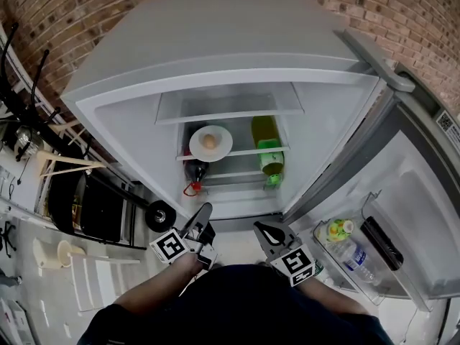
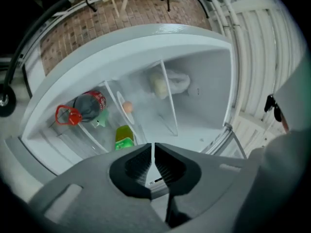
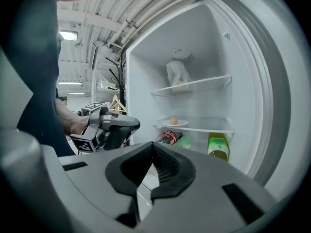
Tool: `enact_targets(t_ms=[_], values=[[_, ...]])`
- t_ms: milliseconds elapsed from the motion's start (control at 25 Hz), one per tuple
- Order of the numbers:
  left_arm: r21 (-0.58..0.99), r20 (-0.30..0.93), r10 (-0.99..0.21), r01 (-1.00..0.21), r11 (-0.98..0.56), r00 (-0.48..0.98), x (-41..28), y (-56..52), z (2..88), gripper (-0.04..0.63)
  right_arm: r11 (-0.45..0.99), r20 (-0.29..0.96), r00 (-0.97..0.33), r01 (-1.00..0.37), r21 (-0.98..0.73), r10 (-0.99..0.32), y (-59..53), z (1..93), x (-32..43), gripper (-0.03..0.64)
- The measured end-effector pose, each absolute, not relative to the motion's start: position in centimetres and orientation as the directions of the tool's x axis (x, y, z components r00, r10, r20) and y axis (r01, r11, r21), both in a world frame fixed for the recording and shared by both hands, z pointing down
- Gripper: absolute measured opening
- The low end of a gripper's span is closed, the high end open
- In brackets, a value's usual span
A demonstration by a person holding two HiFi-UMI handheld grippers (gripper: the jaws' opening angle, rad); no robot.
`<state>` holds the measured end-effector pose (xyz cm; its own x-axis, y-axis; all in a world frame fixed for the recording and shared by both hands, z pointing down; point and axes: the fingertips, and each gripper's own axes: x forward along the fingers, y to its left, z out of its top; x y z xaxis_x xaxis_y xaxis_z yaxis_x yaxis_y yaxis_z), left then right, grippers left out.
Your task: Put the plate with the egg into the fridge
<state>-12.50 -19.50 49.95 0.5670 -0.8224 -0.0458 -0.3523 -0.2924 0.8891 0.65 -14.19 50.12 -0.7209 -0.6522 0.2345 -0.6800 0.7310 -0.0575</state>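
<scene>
A white plate [image 1: 210, 143] with a brown egg [image 1: 209, 141] rests on the fridge's middle glass shelf [image 1: 244, 152]. In the left gripper view the plate [image 2: 119, 105] shows edge-on with the egg [image 2: 127, 107] on it. In the right gripper view the plate [image 3: 175, 124] and egg [image 3: 174, 121] sit far inside the fridge. Both grippers hang back from the fridge, close to the person's body. My left gripper [image 1: 205, 210] [image 2: 153, 144] has its jaws drawn together to a thin slit with nothing between them. My right gripper [image 1: 261, 228] [image 3: 152, 143] is shut and empty.
A green bottle [image 1: 267, 146] stands right of the plate, and a cola bottle [image 1: 195, 171] lies on the shelf below. The open fridge door [image 1: 420, 192] swings out at the right, with bottles [image 1: 345, 254] in its rack. A black cart [image 1: 100, 207] stands to the left.
</scene>
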Motion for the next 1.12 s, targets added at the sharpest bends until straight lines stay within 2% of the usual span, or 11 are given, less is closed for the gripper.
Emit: enact_targets(t_ms=[80, 280, 520, 1120], values=[[0.826, -0.054, -0.804, -0.426, -0.369, 0.592, -12.5, -18.8, 49.2, 0.008, 0.738, 0.235, -0.727, -0.672, -0.055, -0.645, -14.2, 50.1, 0.3, 0.011], [0.763, -0.071, -0.764, -0.458, -0.456, 0.642, -11.1, -17.1, 47.4, 0.006, 0.756, 0.239, -0.743, -0.653, -0.055, -0.625, -14.0, 50.1, -0.7, 0.011], [0.516, -0.068, -0.692, -0.568, -0.641, 0.719, -9.1, -15.2, 44.5, 0.006, 0.769, 0.242, -0.757, -0.636, -0.06, -0.607, -13.7, 50.2, -1.5, 0.01], [0.287, 0.013, -0.54, -0.52, -0.804, 0.842, -3.7, -10.7, 43.7, 0.006, 0.793, 0.243, -0.782, -0.605, -0.074, -0.574, -12.8, 49.8, -2.0, 0.009]])
